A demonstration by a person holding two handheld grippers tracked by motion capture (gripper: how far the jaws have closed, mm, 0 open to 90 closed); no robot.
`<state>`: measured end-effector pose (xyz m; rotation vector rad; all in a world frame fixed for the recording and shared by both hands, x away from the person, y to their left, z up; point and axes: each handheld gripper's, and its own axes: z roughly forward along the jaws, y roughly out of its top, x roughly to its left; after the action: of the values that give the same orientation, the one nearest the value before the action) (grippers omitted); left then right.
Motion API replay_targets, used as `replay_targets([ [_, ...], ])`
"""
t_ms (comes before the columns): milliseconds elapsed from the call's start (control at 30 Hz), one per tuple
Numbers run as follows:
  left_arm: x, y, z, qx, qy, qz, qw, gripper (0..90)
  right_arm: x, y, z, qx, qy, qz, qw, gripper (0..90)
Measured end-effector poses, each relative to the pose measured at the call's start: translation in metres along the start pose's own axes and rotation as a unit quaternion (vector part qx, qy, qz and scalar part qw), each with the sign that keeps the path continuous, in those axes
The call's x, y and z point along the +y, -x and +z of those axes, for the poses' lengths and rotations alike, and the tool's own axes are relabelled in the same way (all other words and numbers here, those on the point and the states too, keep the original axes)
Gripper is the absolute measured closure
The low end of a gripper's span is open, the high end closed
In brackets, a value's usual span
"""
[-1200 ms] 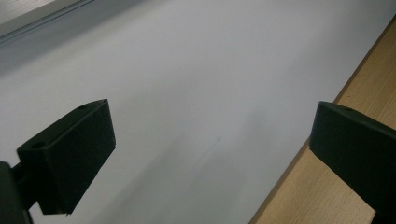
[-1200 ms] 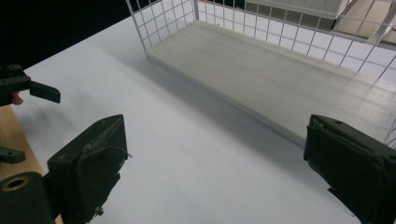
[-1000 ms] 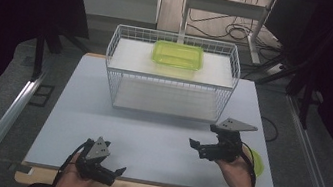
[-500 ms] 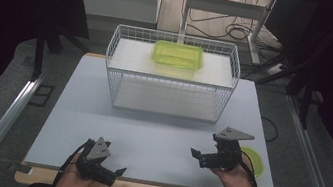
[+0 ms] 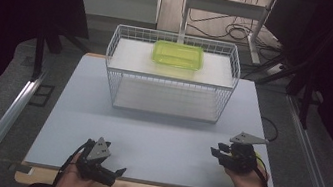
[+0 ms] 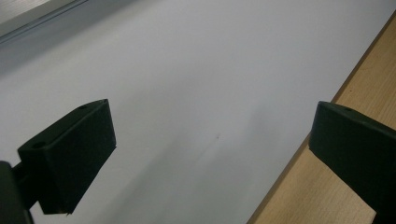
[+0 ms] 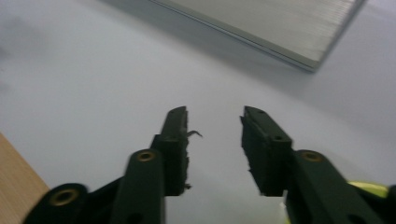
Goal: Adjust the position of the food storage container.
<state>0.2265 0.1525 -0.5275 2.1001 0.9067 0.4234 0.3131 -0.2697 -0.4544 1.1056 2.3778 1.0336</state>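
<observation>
- At the near edge of the white board [image 5: 157, 137], the left gripper [image 5: 114, 172] sits low in the person's left hand [image 5: 70, 182], its jaws spread wide with nothing between them.
- In the left gripper view, the same jaws frame bare board and a strip of the wooden table [image 6: 369, 100] at the right.
- Near the board's right edge, the right gripper [image 5: 217, 153] is held in the right hand [image 5: 247, 182]; its jaws have just been closing and now stand partly apart, with nothing between them.
- A yellow-green thing [image 5: 259, 160] peeks out just behind that gripper, mostly hidden; what it is cannot be told.
- It also shows at the lower right corner of the right gripper view [image 7: 371, 188].
- Well away, at the far side of the board, a white wire basket [image 5: 169, 81] holds a green box [image 5: 178, 55] against its back side.
</observation>
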Motion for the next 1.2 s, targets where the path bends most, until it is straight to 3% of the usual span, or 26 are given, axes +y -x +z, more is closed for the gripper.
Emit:
replay_targets([
  [267,0.000,0.000,0.000,0.000,-0.001,0.001,1.0000,0.7,-0.015,0.023,-0.022,-0.043,0.015,0.028,0.9985,88.6],
  [400,0.000,0.000,0.000,0.000,-0.002,0.002,1.0000,0.8,-0.024,0.034,-0.032,-0.070,0.022,0.049,0.9961,89.1],
  [733,0.000,0.000,0.001,0.001,-0.005,0.004,1.0000,0.9,-0.049,0.067,-0.056,-0.135,0.029,0.094,0.9860,89.2],
  [933,0.000,0.001,0.001,0.003,-0.007,0.006,1.0000,0.9,-0.060,0.078,-0.060,-0.152,0.026,0.115,0.9813,89.2],
  [1200,0.000,0.001,0.001,0.003,-0.009,0.006,0.9999,1.0,-0.068,0.082,-0.062,-0.169,0.015,0.118,0.9785,89.2],
])
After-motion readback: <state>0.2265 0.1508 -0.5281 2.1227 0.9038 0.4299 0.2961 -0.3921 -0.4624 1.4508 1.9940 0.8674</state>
